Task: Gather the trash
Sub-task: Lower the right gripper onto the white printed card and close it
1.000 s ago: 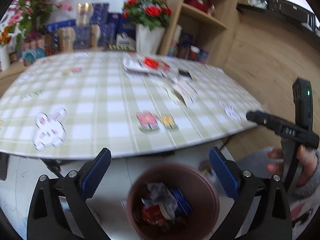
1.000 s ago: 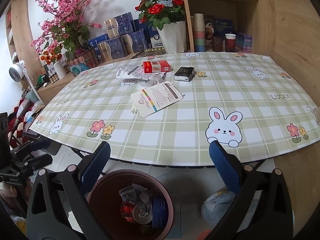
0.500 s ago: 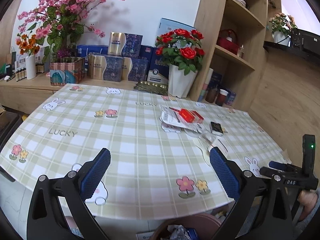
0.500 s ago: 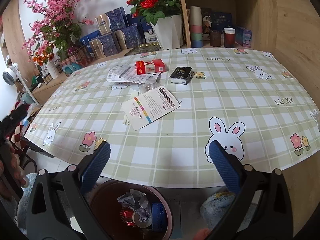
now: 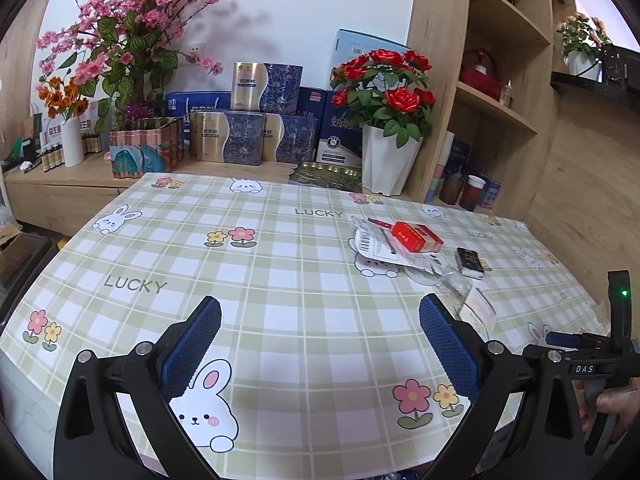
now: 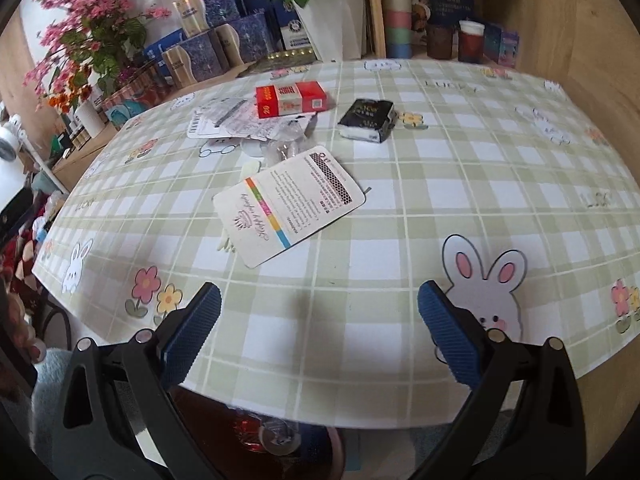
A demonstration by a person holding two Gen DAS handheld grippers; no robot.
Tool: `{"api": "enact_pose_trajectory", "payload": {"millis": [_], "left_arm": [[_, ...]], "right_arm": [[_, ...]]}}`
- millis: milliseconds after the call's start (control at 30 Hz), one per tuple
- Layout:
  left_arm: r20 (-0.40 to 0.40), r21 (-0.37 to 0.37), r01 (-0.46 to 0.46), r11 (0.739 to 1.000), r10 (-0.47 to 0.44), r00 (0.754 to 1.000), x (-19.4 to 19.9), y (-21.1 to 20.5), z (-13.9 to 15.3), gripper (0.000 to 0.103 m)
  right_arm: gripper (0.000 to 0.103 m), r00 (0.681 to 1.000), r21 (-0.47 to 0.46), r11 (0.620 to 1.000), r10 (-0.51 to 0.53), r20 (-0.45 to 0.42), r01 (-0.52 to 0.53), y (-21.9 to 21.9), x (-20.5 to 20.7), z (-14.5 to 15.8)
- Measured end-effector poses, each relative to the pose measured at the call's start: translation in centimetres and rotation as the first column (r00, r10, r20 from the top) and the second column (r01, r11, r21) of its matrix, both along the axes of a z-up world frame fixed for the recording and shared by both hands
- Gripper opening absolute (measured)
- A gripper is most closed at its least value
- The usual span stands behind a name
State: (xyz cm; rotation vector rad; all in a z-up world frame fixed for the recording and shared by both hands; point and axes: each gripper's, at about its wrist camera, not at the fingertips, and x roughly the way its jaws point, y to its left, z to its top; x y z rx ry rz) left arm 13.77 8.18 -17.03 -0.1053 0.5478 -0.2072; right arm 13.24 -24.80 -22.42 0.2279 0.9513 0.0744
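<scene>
Trash on the checked desk (image 6: 400, 216): a printed card (image 6: 290, 204) lies nearest the front edge; beyond it, crumpled clear wrap (image 6: 282, 146), a white barcode sheet (image 6: 218, 122) with a red carton (image 6: 290, 98) resting on it, and a black packet (image 6: 366, 120) to the right. Below the near desk edge, a brown bin (image 6: 256, 432) holds wrappers. The right claw (image 6: 318, 322) and left claw (image 5: 320, 330) both hover with jaws apart, empty, above the near desk area.
</scene>
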Motion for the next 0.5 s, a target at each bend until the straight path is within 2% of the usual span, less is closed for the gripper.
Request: {"api": "enact_pose_trajectory", "payload": {"millis": [200, 333, 500], "left_arm": [[-0.014, -0.005, -0.021, 1.0, 0.021, 1.0, 1.5, 0.7, -0.5, 0.097], [-0.015, -0.006, -0.034, 0.999, 0.034, 0.999, 2.0, 0.9, -0.7, 0.097], [-0.025, -0.012, -0.043, 0.999, 0.043, 0.999, 2.2, 1.1, -1.2, 0.097]], "right_arm": [[0.097, 0.994, 0.141, 0.984, -0.105, -0.044, 0.11, -0.8, 3.1, -0.9], [0.097, 0.98, 0.229, 0.955, -0.167, -0.107, 0.188, -0.3, 5.5, -1.6], [0.098, 0.949, 0.242, 0.922, -0.269, -0.161, 0.303, 1.2, 8.0, -2.0]]}}
